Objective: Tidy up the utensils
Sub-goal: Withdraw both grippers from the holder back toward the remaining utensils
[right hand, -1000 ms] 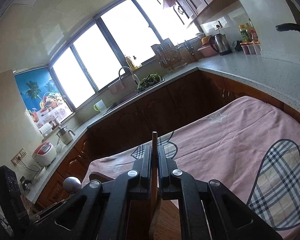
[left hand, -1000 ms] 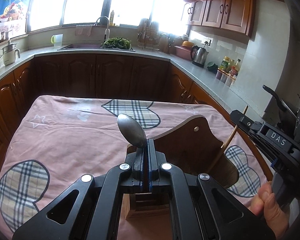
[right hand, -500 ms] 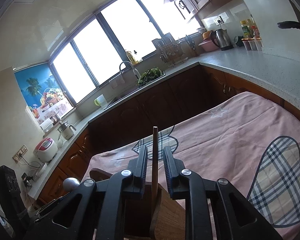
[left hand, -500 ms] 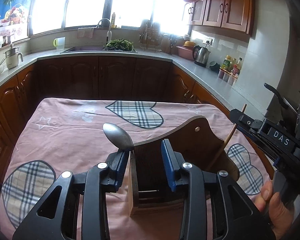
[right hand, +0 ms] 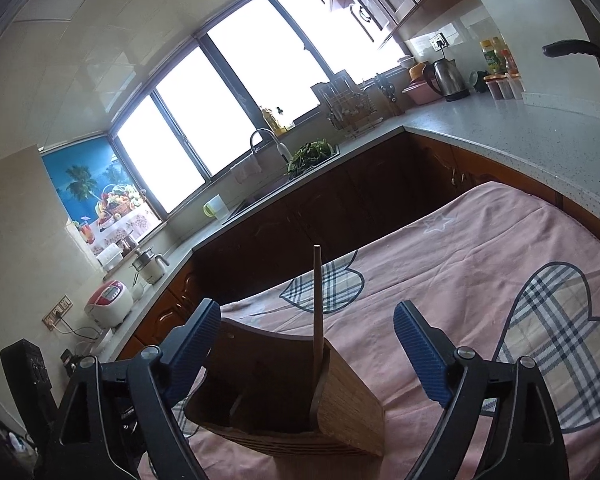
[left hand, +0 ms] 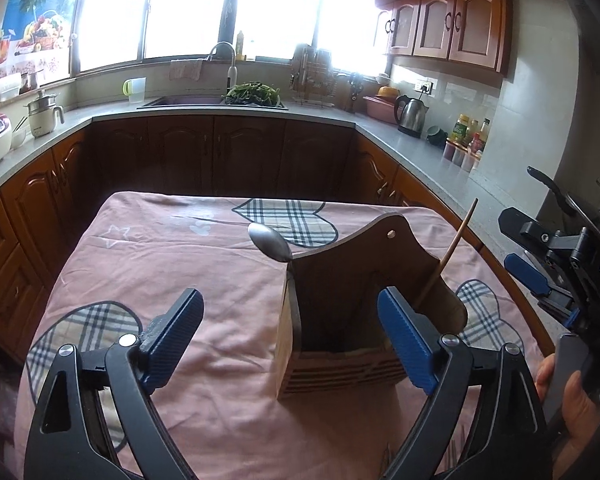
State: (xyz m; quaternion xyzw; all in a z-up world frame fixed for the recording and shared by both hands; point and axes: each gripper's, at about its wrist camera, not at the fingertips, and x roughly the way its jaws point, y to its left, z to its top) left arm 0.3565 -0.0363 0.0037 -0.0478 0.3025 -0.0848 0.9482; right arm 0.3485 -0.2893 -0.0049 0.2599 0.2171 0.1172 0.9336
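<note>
We see one dark brown wooden utensil holder (left hand: 340,312) with a curved, raised back panel carrying a metal rivet, a slatted lighter front and inner dividers; it stands upright on the tabletop (left hand: 204,264), which is covered by a pink cloth printed with plaid hearts and pale stars. In the left wrist view the holder sits at about 1 o'clock from the left tongs (left hand: 292,336). Two utensils stand in it: one shiny metal spoon (left hand: 269,241), bowl up, leaning out over the holder's left corner toward 11 o'clock, and one thin brown wooden stick (left hand: 452,250), which may be a chopstick, slanting toward 1 o'clock from the right side.

The left tongs are spread wide with nothing between their blue pads (left hand: 404,344); the right pad overlaps the holder's right front corner in the picture, though we cannot tell whether it touches. At 3 o'clock in that view the right tongs (left hand: 528,276) appear, held by a hand (left hand: 572,412).

In the right wrist view the right tongs (right hand: 308,356) are also spread apart and grip nothing. The holder (right hand: 340,400) lies between them, and the wooden stick (right hand: 317,304) rises nearly straight toward 12 o'clock from its near compartment. The spoon is not visible there.

We count three plaid hearts in the left view and two in the right.
</note>
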